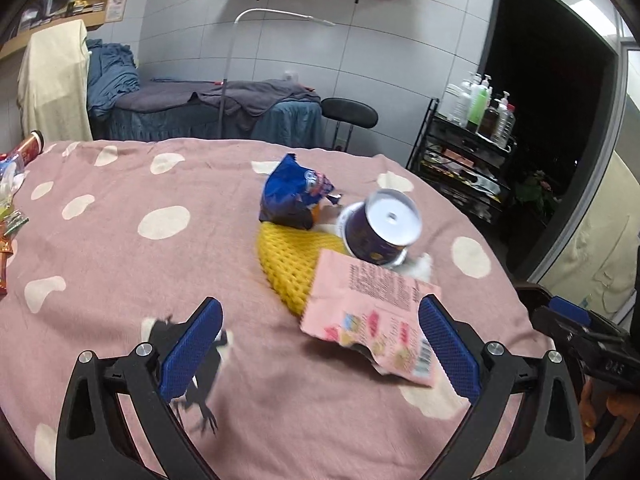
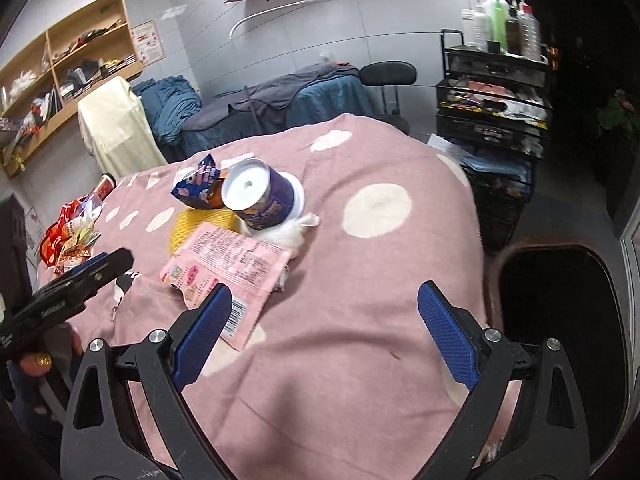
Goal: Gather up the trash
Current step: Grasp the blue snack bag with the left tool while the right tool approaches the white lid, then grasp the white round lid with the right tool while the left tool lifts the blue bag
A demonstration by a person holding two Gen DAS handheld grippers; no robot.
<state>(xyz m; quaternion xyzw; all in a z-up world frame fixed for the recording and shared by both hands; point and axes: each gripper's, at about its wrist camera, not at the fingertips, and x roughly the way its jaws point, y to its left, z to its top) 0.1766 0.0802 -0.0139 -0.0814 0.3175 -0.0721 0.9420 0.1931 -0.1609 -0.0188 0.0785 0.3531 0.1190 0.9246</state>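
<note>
1. blue bumpy pads sit closest on both tools – the left tool [image 1: 320, 344] has its jaws spread wide with nothing in them, and the right tool [image 2: 324, 332] is spread wide and holds nothing too.
2. right by the left tool lies a flat pink wrapper [image 1: 372, 320], thin and crinkly, with a torn edge. one corner sits between the left tool's jaws, so i think it is the next thing to grab.
3. behind it is a yellow foam net [image 1: 286, 268], soft and full of little holes, partly under the wrapper.
4. a round purple cup [image 1: 380, 232] lies tipped on its side, white bottom showing, beside a shiny crumpled blue bag [image 1: 294, 196].
5. all this trash rests in one small pile on the worktop [image 1: 120, 272] under a soft pink cloth with white spots.
6. a dark bin [image 2: 556, 320] waits low beside the worktop in the right view – likely placed close so trash can drop in.
7. more bright wrappers [image 2: 72, 232] lie well apart at the far left edge.
</note>
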